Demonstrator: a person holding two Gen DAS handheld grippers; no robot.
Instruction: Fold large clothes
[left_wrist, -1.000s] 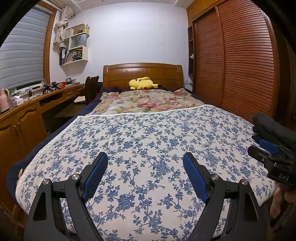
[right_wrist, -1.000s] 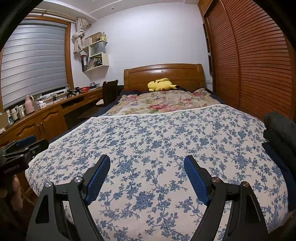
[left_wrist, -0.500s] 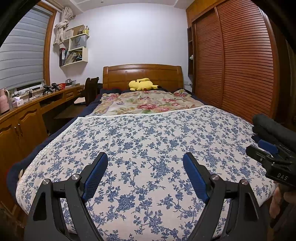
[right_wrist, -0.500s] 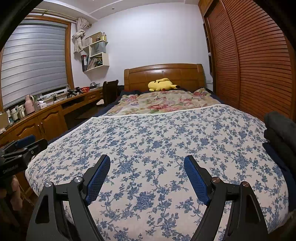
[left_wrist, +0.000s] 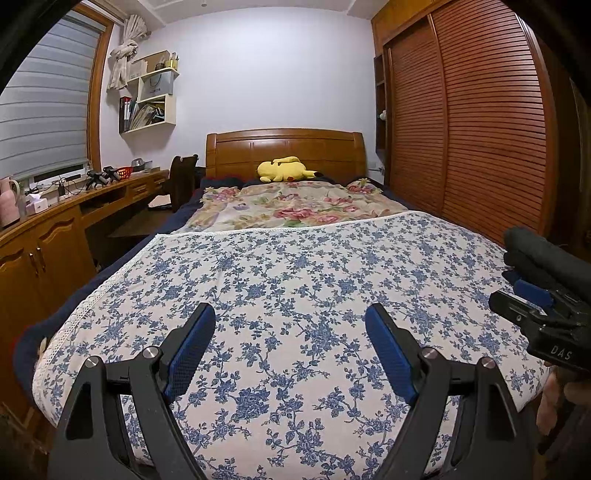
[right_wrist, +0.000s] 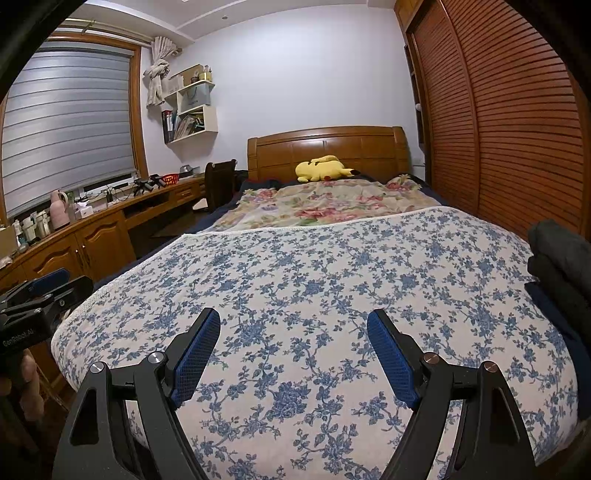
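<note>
A stack of folded dark clothes (right_wrist: 557, 269) lies at the bed's right edge, grey pieces on top and a navy one below; it also shows in the left wrist view (left_wrist: 543, 254). My left gripper (left_wrist: 290, 325) is open and empty above the near end of the blue-flowered bedspread (left_wrist: 295, 280). My right gripper (right_wrist: 293, 326) is open and empty above the same bedspread (right_wrist: 314, 273), left of the stack. Each gripper shows at the edge of the other's view, the right one (left_wrist: 535, 314) and the left one (right_wrist: 40, 291).
A flowered quilt (left_wrist: 291, 205) and a yellow plush toy (left_wrist: 284, 170) lie near the wooden headboard (left_wrist: 284, 146). A slatted wooden wardrobe (left_wrist: 472, 125) runs along the right. A wooden desk (right_wrist: 96, 229) with small items and a chair (right_wrist: 219, 181) stand left.
Both views have tilted slightly; the room sits a little lower in frame. Both grippers stay open and empty.
</note>
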